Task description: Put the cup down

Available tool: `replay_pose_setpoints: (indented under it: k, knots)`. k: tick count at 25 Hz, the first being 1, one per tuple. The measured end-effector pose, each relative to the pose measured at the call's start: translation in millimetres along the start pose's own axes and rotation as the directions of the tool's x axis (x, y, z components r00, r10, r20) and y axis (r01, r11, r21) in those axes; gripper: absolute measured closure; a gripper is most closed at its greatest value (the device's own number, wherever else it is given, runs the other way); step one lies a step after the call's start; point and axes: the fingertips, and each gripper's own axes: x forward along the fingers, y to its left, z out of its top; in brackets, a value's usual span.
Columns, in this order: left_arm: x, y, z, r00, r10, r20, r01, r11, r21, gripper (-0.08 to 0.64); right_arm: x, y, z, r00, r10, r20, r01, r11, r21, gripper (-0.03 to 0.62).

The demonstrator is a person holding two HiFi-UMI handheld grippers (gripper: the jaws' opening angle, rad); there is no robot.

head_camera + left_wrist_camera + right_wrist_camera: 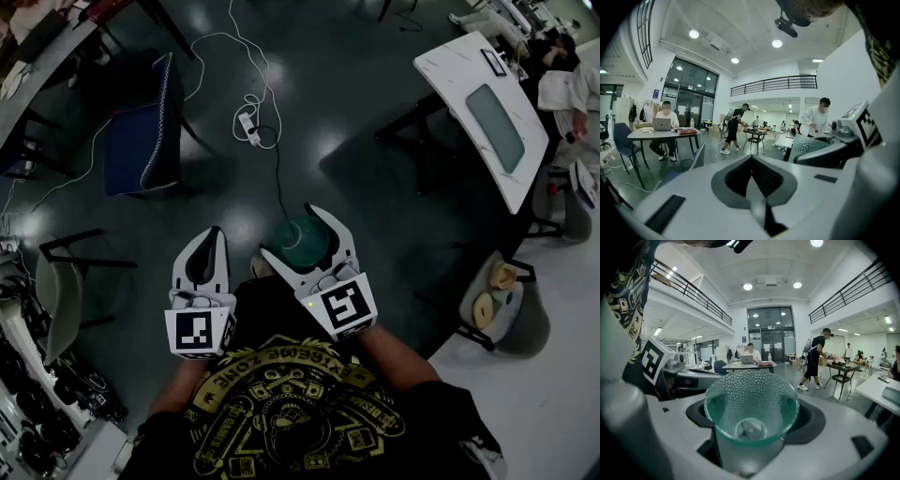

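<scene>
A translucent green cup (302, 242) with a dimpled wall sits between the jaws of my right gripper (298, 234), which is shut on it and held in front of the person's body, high above the dark floor. The right gripper view looks straight into the cup (751, 404), mouth toward the camera, with the right gripper (751, 430) clamped on its sides. My left gripper (214, 236) hangs just to the left, shut and empty. Its fingertips meet in the left gripper view (752, 158), where the cup (808, 146) shows at the right.
Below lie a blue chair (141, 131), a power strip (249, 127) with cables, a white table (487, 103) at the upper right and a chair (502, 295) at the right. A person sits at a laptop table (663, 133); another person (736, 126) walks by.
</scene>
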Motion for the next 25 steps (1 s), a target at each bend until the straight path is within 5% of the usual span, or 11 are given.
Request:
replay_pose_setpoints:
  k: [25]
  knots:
    - [11.0,-9.5,1.7,0.999,-0.032,-0.001,0.032,0.999,-0.003,0.549,-7.0,-22.4,0.2,0.996,-0.077,0.038,0.074,0.994,0.084,0.193]
